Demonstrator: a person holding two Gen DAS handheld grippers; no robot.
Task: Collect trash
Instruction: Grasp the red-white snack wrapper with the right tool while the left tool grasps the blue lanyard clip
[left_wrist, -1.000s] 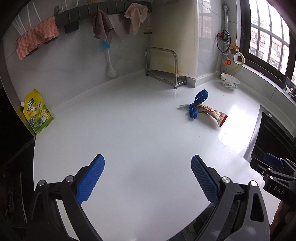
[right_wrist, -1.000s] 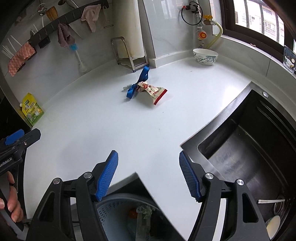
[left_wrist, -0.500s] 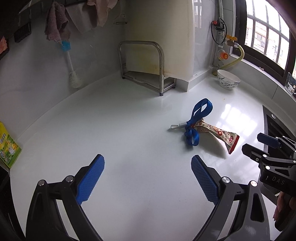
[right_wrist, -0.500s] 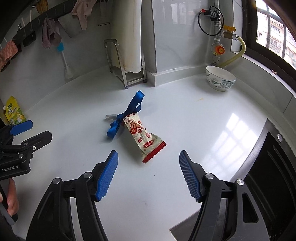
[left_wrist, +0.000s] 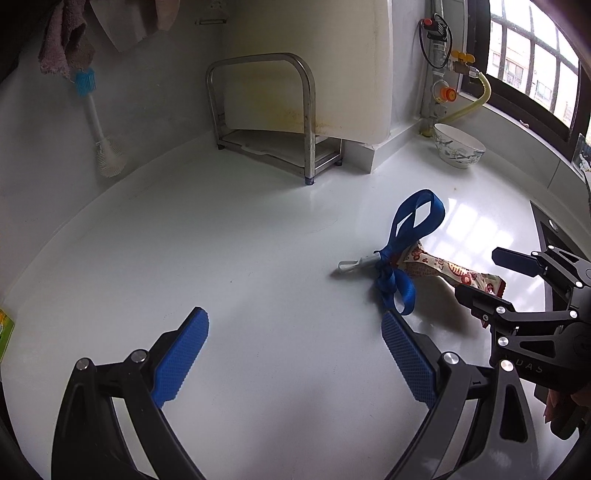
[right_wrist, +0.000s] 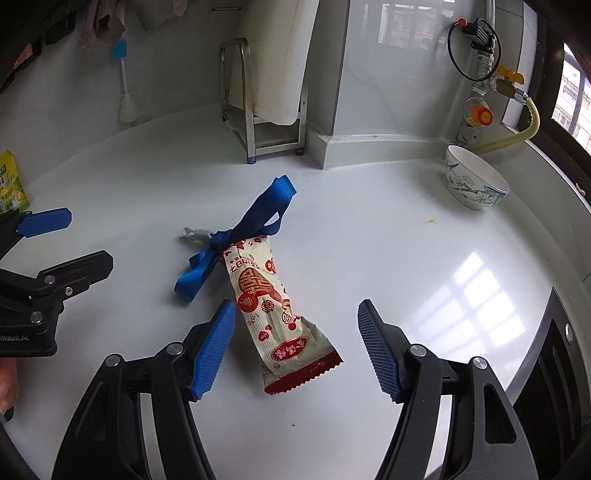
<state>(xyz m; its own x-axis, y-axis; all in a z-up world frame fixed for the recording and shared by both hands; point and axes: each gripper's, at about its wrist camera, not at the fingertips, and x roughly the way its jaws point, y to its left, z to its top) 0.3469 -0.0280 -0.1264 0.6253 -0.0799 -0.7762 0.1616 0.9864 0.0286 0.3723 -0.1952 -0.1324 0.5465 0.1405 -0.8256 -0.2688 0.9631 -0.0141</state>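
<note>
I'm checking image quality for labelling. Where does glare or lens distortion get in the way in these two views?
Right wrist view: window glare on the white counter, clear of the sharp snack wrapper. Left wrist view: the same reflection sits behind the blue ribbon; fisheye bends the counter's back edge, corners are vignetted black, and the hanging cloth is dim.

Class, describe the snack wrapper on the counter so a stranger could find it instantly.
Start at the white counter, in front of the steel rack. The snack wrapper lies flat beside a knotted blue ribbon. Only it is cream with red printing and a red serrated end.
</note>
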